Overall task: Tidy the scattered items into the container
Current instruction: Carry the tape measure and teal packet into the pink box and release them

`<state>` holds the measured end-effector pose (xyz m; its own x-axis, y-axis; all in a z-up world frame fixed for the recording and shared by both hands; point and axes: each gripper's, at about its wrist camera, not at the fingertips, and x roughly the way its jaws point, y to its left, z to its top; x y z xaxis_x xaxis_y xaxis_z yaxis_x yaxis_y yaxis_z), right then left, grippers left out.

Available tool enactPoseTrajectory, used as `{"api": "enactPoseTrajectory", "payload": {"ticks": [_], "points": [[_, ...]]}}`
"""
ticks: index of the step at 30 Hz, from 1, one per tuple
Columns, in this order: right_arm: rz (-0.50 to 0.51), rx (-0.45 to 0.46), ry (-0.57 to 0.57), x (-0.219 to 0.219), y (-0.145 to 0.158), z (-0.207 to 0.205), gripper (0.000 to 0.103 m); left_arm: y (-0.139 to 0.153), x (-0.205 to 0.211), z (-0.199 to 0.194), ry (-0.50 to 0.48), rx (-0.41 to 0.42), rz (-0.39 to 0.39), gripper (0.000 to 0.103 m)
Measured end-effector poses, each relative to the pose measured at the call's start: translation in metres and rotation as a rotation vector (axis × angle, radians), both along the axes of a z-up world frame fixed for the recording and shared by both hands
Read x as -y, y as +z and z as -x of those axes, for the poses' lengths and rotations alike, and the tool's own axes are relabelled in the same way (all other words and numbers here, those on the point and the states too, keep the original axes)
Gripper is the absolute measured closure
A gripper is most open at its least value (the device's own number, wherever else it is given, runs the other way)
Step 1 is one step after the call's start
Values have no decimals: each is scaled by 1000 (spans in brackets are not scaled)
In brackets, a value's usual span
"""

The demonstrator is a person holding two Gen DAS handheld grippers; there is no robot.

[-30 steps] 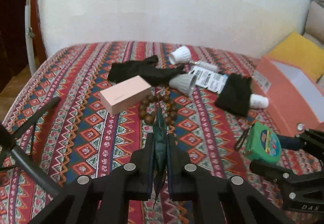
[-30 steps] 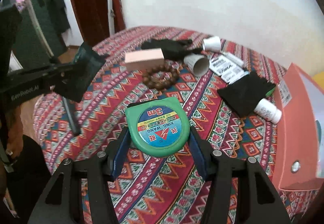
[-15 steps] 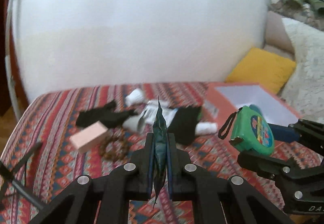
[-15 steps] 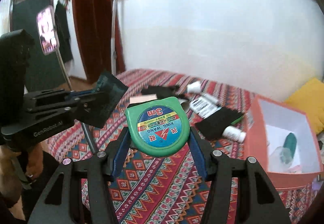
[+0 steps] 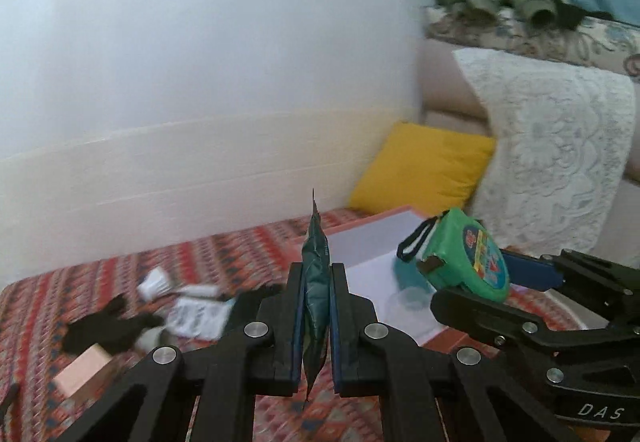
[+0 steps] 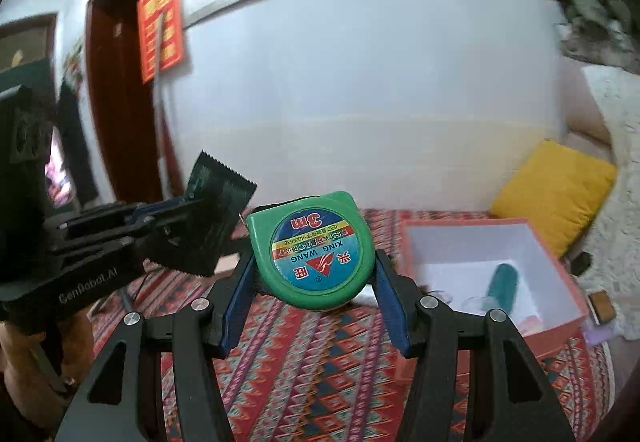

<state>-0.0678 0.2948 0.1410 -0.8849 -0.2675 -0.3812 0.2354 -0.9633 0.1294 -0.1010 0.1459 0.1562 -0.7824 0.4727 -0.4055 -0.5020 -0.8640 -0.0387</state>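
We judge the green tape measure [image 6: 314,250], clamped by its rounded sides in our half-open right gripper [image 6: 314,284], hard and slippery, while our fully closed left gripper [image 5: 316,316] pinches a thin, limp dark sachet [image 5: 316,282].

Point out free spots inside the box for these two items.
The orange box has bare white floor along its far wall and left side. Its near right part is crowded: a teal tube and clear items lie there.

Motion-blurred clutter [image 5: 188,312] beyond the dark sachet [image 5: 316,282]
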Motion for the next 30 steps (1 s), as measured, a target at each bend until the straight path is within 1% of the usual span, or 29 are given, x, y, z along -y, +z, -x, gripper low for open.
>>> {"api": "enactPoseTrajectory", "payload": {"ticks": [3, 7, 10, 14, 18, 22, 25, 26, 27, 28, 29, 30], "points": [[11, -24, -81, -27, 7, 0, 44, 4, -33, 12, -51, 8, 0, 98], [19, -37, -206, -68, 10, 7, 43, 0, -80, 35, -115, 47, 1, 98], [36, -24, -286, -97, 5, 21, 43, -7, -112, 57, -160, 84, 4, 98], [45, 5, -392, -134, -5, 52, 43, -24, -148, 91, -188, 130, 21, 98], [55, 50, -474, -159, -27, 84, 43, -54, -181, 126, -203, 189, 59, 98], [63, 141, -538, -185, -59, 119, 43, -97, -210, 161, -193, 264, 117, 98], [82, 219, -564, -202, -88, 143, 43, -124, -225, 180, -184, 316, 145, 97], [77, 248, -569, -205, -97, 151, 43, -134, -231, 187, -191, 341, 161, 96], [62, 280, -565, -206, -107, 160, 43, -143, -236, 192, -196, 360, 181, 91], [43, 312, -558, -207, -117, 169, 42, -149, -240, 195, -188, 363, 201, 82], [20, 334, -555, -206, -126, 177, 38, -150, -240, 194, -158, 341, 220, 71], [-4, 328, -573, -206, -128, 178, 31, -147, -238, 193, -112, 302, 239, 55]]}}
